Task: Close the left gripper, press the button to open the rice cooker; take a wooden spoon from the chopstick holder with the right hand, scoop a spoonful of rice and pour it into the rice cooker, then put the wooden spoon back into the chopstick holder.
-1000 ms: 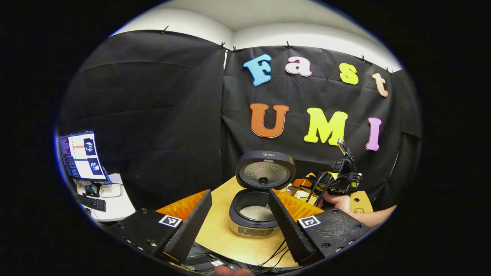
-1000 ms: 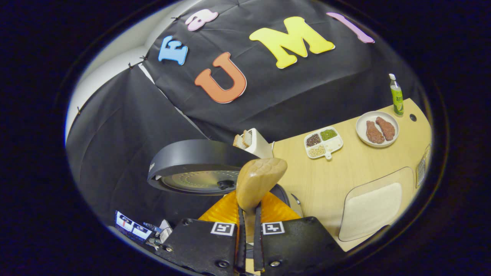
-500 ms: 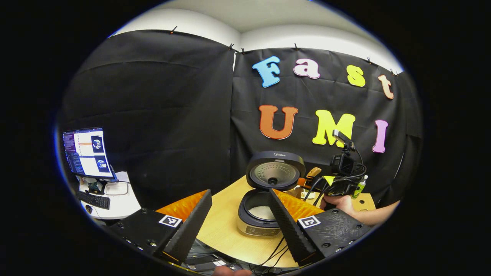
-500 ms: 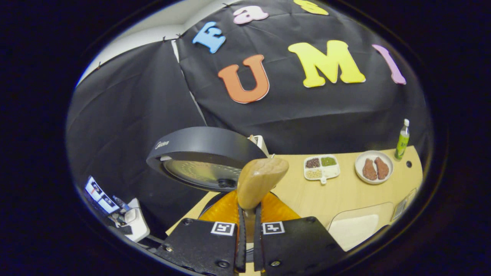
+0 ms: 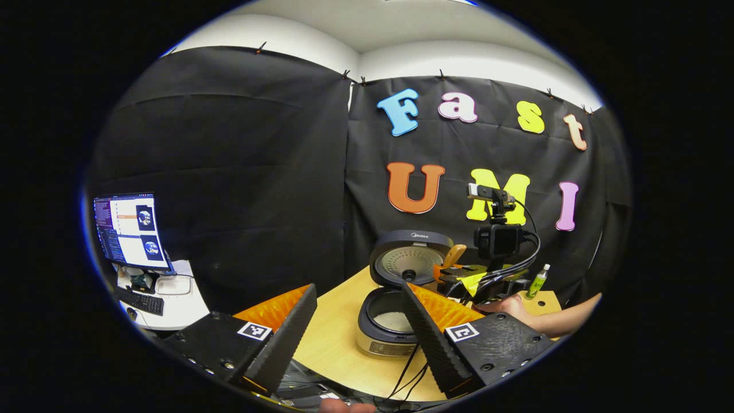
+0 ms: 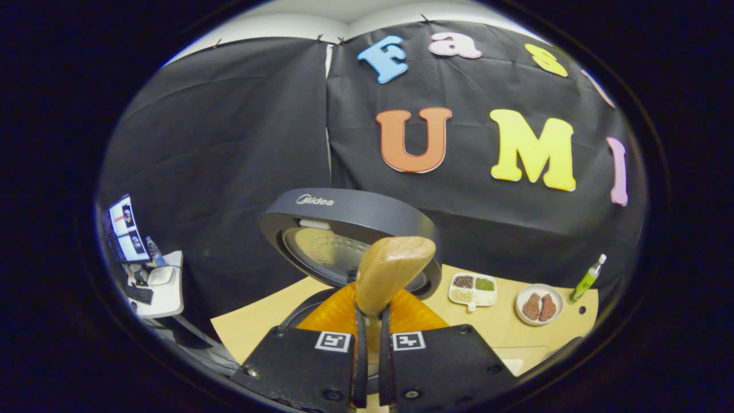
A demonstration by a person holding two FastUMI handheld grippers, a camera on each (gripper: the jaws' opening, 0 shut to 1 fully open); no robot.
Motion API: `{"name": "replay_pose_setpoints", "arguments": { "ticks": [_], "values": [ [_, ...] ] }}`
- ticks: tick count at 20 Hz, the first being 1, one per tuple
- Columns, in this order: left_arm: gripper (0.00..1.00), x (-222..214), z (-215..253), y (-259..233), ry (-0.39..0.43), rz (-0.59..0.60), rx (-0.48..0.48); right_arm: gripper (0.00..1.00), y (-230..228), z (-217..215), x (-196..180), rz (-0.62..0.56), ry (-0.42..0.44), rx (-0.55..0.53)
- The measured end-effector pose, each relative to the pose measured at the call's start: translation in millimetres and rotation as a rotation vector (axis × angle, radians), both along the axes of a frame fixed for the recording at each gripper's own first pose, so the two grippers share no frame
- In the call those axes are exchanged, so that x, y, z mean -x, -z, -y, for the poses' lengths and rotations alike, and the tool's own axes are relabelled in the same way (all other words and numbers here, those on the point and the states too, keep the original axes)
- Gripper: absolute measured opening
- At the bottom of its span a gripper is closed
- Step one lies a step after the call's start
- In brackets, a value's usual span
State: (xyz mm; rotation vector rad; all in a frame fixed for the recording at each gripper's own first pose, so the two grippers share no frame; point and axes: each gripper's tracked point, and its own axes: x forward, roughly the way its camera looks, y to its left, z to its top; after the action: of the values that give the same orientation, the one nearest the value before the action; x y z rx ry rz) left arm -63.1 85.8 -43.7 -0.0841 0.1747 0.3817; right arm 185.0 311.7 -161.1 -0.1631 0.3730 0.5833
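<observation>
In the right gripper view, the right gripper [image 6: 367, 335] is clamped on the wooden spoon [image 6: 390, 272]: its two fingers stand close together and press the spoon's neck from both sides. The bowl of the spoon rises just above the fingertips and tilts a little to the right. Directly behind the spoon stands the raised lid [image 6: 344, 229] of the rice cooker [image 6: 304, 312], with its pale inner plate facing the camera. Only a dark piece of the cooker's rim shows, low and to the left of the fingers. Farther right on the wooden table [image 6: 258, 330] lie a divided tray of grains [image 6: 473, 288], a plate with two brown pieces [image 6: 539, 304] and a green bottle [image 6: 586, 279], all well apart from the spoon.

In the left gripper view, the left gripper [image 5: 358, 330] has its fingers wide apart and grips nothing. Between them, farther off, the rice cooker [image 5: 390, 327] stands open on the table [image 5: 335, 344], with white rice [image 5: 394, 321] in the pot. The spoon [image 5: 453, 254] shows just right of the lid [image 5: 410, 261], higher than the pot, with the right gripper [image 5: 459, 274] below it and a hand [image 5: 507, 305] holding it. A monitor [image 5: 131, 229] stands far left.
</observation>
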Motion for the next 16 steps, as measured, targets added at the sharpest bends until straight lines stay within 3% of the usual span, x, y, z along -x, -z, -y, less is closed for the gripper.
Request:
{"name": "replay_pose_setpoints", "arguments": {
  "ticks": [2, 3, 6, 12, 16],
  "values": [
    [0.95, 1.2, -0.8, -0.3, -0.003, 0.0, 0.006, 0.17, -2.3, -3.4, 3.8, 0.05, -0.024, 0.045],
    [0.95, 1.1, -2.5, -1.3, -0.006, 0.003, 0.008, 0.13, -3.1, -4.6, 6.9, 0.074, -0.032, 0.073],
    [0.95, 1.9, -6.5, -0.1, -0.011, 0.006, 0.019, 0.13, -5.3, -9.8, 17.3, 0.146, -0.062, 0.122],
    [0.95, -2.3, -2.0, 0.3, 0.009, 0.01, 0.022, 0.13, -12.0, -8.6, 22.4, 0.225, -0.079, 0.12],
    [0.95, -5.3, 2.0, -3.3, 0.032, 0.021, 0.015, 0.13, -16.6, -8.5, 25.2, 0.195, -0.078, 0.074]
  ]
}}
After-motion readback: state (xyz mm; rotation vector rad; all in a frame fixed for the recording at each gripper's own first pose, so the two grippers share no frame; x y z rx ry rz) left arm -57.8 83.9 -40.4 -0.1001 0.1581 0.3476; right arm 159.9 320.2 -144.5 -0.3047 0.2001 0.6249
